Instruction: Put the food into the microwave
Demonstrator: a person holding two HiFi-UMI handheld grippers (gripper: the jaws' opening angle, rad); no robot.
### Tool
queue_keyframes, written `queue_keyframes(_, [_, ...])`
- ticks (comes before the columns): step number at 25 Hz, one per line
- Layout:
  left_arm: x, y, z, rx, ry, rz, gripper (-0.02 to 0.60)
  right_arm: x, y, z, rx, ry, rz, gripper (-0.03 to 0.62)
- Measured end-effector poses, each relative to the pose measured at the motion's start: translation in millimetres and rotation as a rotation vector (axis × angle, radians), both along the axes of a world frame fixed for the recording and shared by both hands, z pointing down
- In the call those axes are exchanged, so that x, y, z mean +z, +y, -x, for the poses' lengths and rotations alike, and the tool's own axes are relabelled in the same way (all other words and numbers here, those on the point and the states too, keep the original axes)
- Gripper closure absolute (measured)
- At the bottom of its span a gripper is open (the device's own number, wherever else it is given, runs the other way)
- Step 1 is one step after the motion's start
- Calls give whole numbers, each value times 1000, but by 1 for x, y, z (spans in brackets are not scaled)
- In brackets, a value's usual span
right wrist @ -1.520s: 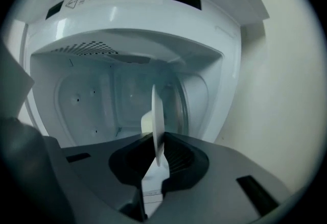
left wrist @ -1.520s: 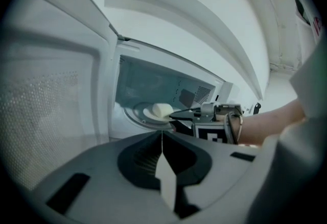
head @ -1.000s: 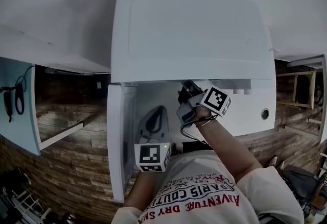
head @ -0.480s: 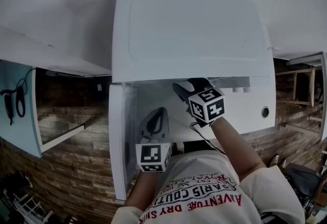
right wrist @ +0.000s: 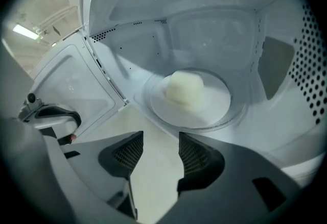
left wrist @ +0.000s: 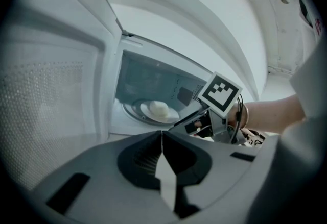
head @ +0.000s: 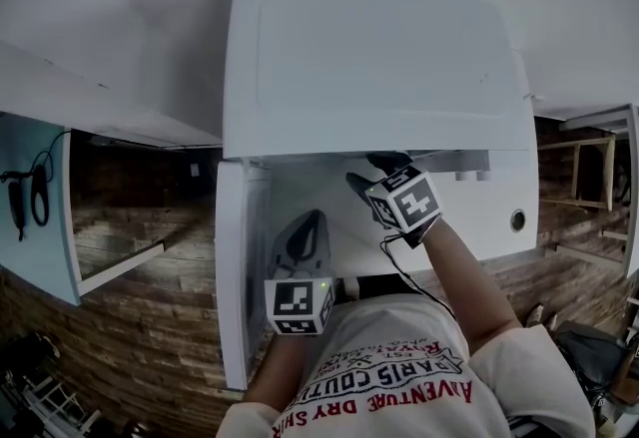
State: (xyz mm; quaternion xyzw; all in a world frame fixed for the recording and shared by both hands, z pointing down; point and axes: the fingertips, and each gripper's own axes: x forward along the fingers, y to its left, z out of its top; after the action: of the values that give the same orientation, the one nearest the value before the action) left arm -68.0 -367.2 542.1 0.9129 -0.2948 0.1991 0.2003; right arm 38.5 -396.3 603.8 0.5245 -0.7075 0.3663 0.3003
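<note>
A pale round bun (right wrist: pixel 185 86) lies on a white plate (right wrist: pixel 217 108) inside the open white microwave (head: pixel 374 67). It also shows small in the left gripper view as the bun (left wrist: pixel 159 109). My right gripper (right wrist: pixel 161 149) hovers at the cavity's mouth, just short of the plate. Its jaws stand apart and are closing, with nothing between them. My left gripper (left wrist: pixel 162 139) is shut and empty. It waits lower down, in front of the opening and beside the door (head: pixel 243 276). From there the right gripper (left wrist: pixel 191 122) is seen ahead of it.
The microwave door (right wrist: pixel 71 90) hangs open to the left. The perforated cavity wall (right wrist: pixel 309 70) lies to the right of the plate. A pale blue cupboard door (head: pixel 35 207) stands open at far left, above a brick wall.
The right gripper has rolled at the cavity mouth, its marker cube turning to show another face, and has dropped slightly. The left gripper has stayed still.
</note>
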Motion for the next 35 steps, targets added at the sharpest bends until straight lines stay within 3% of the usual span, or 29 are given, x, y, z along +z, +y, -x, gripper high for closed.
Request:
queue_keyframes(8, [-1,3,-2,4,0,-1,574,-2,8,3,18,-2,-12,388])
queue_keyframes(9, [-3,2,-2,4,0,-3,574,-5,9,4,24,5,-28,417])
queue_keyframes(11, [-7,1,-4,3,0,-13,574,-16,10,4,52,19,-74,549])
queue_keyframes(12, [-9,-1,-6,4,1,-21,574,-23,10,4,77,17,-99,562])
queue_keyframes(16, [-24,-2,-14,10,13,-40,574,-50,21,4,208,-44,-180,571])
queue_keyframes(20, [-46,-4,-26,31,31,-85,574,-73,36,2,276,-58,-238,580])
queue_keyframes(25, [-85,-6,-39,72,28,-225,574,-123,43,-6,305,-84,-373,582])
queue_keyframes(35, [-146,-11,-58,89,104,-346,574,-200,50,-17,312,-58,-598,582])
